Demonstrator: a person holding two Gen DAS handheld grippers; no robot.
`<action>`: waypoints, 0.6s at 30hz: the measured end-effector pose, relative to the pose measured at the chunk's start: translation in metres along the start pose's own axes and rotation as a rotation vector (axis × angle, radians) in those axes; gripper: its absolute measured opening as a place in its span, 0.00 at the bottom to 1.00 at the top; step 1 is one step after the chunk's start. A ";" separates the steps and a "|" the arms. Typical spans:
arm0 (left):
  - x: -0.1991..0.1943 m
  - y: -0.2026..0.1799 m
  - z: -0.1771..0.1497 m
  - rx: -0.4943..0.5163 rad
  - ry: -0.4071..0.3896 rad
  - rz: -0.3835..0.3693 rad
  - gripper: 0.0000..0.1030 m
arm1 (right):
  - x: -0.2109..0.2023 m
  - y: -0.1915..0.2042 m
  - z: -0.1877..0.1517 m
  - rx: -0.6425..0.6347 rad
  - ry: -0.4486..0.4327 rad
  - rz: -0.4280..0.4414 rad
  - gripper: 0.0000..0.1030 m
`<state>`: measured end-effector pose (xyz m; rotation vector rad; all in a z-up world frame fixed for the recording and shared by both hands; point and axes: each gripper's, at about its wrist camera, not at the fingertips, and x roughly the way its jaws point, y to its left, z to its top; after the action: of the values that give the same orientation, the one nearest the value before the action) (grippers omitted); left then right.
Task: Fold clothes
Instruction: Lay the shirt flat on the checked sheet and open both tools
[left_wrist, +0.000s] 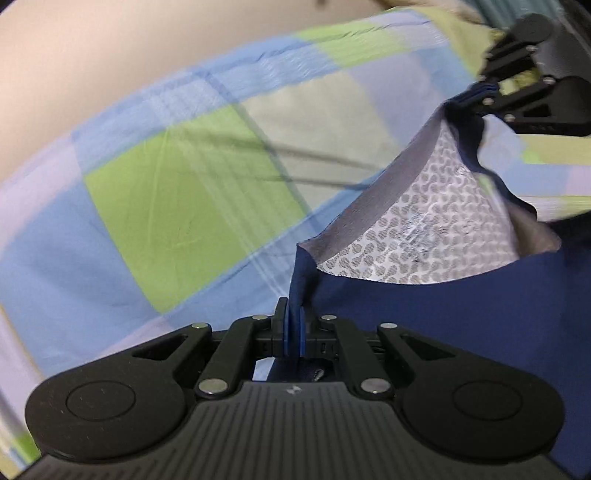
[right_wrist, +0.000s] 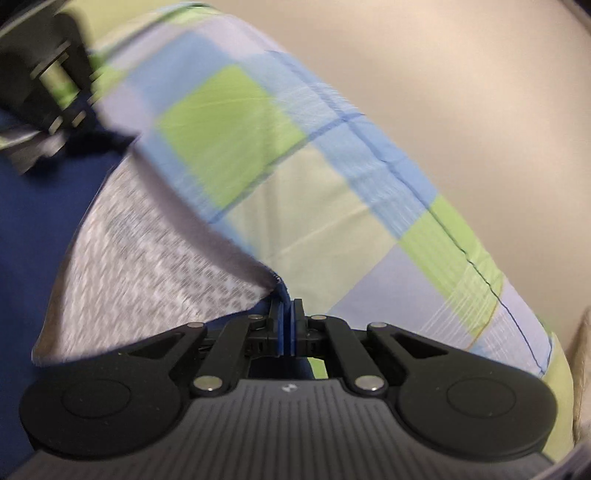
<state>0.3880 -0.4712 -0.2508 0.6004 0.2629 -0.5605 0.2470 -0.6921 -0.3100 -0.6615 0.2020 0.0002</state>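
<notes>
While my left claw pinches the blue garment edge, my right claw grips its other corner, both raised above the checked bedsheet.

Your left wrist view looks along its fingers, close over the checked bedspread. Your right wrist view faces it from opposite. Both share the blue garment between them.

Garment above checked sheet
</notes>
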 end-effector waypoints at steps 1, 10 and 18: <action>0.016 -0.003 -0.006 -0.021 0.029 0.007 0.17 | 0.018 0.006 -0.009 0.028 0.042 0.003 0.08; -0.011 0.016 -0.049 -0.183 0.026 0.036 0.48 | 0.019 0.026 -0.073 0.209 0.190 0.143 0.35; -0.165 0.022 -0.109 -0.328 0.135 -0.112 0.51 | -0.124 0.000 -0.080 0.425 0.217 0.240 0.44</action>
<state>0.2576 -0.3224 -0.2632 0.3061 0.5072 -0.5705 0.1109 -0.7328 -0.3486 -0.2089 0.4754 0.1133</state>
